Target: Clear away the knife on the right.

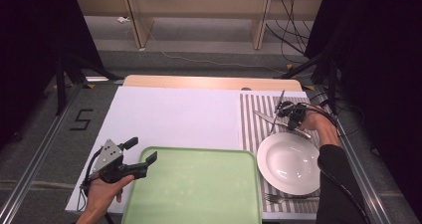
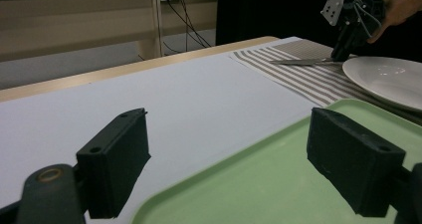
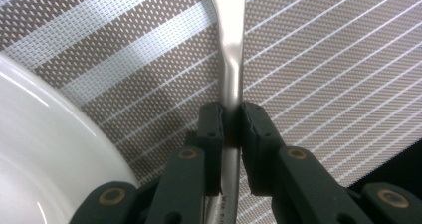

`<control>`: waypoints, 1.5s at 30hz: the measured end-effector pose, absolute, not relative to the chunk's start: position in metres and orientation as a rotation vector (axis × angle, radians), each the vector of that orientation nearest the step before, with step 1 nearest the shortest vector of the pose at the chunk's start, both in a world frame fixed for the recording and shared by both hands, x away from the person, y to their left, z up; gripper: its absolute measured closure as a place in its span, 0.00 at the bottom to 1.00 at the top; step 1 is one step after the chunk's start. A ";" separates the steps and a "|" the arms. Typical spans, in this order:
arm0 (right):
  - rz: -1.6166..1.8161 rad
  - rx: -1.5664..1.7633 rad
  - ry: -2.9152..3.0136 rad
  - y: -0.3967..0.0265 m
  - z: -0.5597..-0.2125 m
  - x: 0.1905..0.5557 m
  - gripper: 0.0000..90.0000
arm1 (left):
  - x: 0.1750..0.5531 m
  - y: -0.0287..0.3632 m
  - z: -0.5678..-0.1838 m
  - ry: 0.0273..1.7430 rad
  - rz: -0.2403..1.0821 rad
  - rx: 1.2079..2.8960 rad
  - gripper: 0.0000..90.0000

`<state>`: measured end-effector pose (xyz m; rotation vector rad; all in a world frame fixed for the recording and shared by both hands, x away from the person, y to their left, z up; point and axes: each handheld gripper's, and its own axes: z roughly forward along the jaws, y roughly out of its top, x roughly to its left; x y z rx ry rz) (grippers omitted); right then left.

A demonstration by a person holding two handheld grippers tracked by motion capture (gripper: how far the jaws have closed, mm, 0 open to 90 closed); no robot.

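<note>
While the knife (image 3: pixel 231 59) lies on the striped placemat (image 3: pixel 323 74) just beside the white plate (image 3: pixel 45 149), my right gripper (image 3: pixel 230 122) pinches its handle, jaws closed on the metal. On the far side of the plate from that grip, my left gripper (image 2: pixel 229 159) spreads wide, empty, over the green tray's (image 2: pixel 259 184) corner.

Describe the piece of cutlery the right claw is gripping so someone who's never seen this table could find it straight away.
Start at the striped placemat on the table's right side, then find the white plate on it. Just beyond the plate's far rim lies a silver knife, its handle clamped in the right claw. Unlike the fork at the plate's near edge, it lies on the far side.
</note>
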<state>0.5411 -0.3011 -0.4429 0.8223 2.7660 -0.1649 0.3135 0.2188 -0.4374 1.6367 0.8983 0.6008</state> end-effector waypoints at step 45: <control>0.439 0.930 2.632 -0.244 -0.346 0.465 0.89 | 0.313 0.221 -0.437 0.909 0.618 1.629 0.18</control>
